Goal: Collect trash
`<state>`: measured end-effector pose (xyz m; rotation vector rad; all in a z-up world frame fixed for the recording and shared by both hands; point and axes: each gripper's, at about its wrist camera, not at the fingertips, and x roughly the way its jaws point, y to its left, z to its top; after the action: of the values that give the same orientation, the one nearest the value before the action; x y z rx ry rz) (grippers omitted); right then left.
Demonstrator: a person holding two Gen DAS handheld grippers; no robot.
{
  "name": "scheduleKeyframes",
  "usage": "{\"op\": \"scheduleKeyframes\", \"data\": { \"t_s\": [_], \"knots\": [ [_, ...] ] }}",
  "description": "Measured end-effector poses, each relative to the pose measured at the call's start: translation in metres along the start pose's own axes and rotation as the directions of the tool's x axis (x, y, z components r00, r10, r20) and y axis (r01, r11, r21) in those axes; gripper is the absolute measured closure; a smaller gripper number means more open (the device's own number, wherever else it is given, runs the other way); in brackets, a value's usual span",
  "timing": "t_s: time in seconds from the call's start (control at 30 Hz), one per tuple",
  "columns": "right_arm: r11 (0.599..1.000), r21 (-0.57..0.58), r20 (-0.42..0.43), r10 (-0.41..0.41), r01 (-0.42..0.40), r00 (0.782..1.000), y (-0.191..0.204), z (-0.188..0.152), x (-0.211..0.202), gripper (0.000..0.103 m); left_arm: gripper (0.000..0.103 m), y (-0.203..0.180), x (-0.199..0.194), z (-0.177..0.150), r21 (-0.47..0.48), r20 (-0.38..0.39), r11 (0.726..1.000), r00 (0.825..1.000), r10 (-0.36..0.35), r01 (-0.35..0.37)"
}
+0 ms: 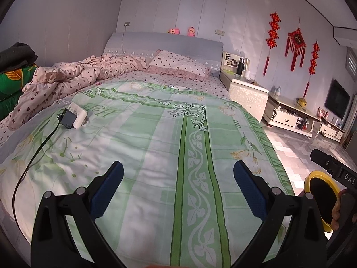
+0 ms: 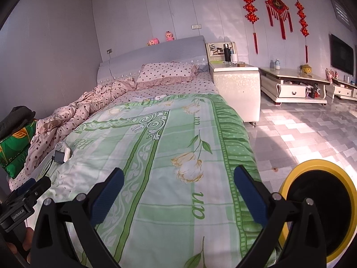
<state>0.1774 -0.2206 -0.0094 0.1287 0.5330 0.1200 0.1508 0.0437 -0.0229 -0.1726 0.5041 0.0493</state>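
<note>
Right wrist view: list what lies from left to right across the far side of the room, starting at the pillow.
Polka-dot pillow → black flask on the white bedside cabinet → low TV stand → wall-mounted TV.

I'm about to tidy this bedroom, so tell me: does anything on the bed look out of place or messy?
Yes. A white power strip with a dark charger lies on the green bedspread, its black cable trailing off the near edge. The pink dotted quilt is crumpled along the far side. No obvious trash shows.
</note>
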Motion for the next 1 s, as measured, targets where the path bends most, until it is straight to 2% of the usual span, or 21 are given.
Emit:
{"op": "scheduleKeyframes", "data": {
  "t_s": [0.23, 0.37, 0.57, 1.0],
  "knots": [
    [0.999, -0.013, 0.126, -0.048, 0.05, 0.991, 0.002, 0.001, -0.038, 0.008, 0.008, -0.018, -0.041, 0.008, 0.02, 0.093, 0.999, 0.995, -0.035, 0.034],
    [0.998, -0.002, 0.165, -0.062, 0.063, 0.984, 0.003, 0.001, -0.054, 0.008, 0.008, -0.03, -0.061, 0.009, 0.043, 0.134, 0.998, 0.99, -0.052, 0.047],
    [0.998, 0.023, 0.161, -0.066, 0.064, 0.985, 0.002, -0.004, -0.064, 0.008, 0.008, -0.039, -0.086, 0.008, 0.037, 0.175, 0.997, 0.982, -0.076, 0.07],
    [0.995, 0.013, 0.199, -0.095, 0.095, 0.975, 0.007, -0.014, -0.073, 0.008, 0.008, -0.049, -0.099, 0.001, 0.048, 0.176, 0.994, 0.978, -0.108, 0.101]
  ]
}}
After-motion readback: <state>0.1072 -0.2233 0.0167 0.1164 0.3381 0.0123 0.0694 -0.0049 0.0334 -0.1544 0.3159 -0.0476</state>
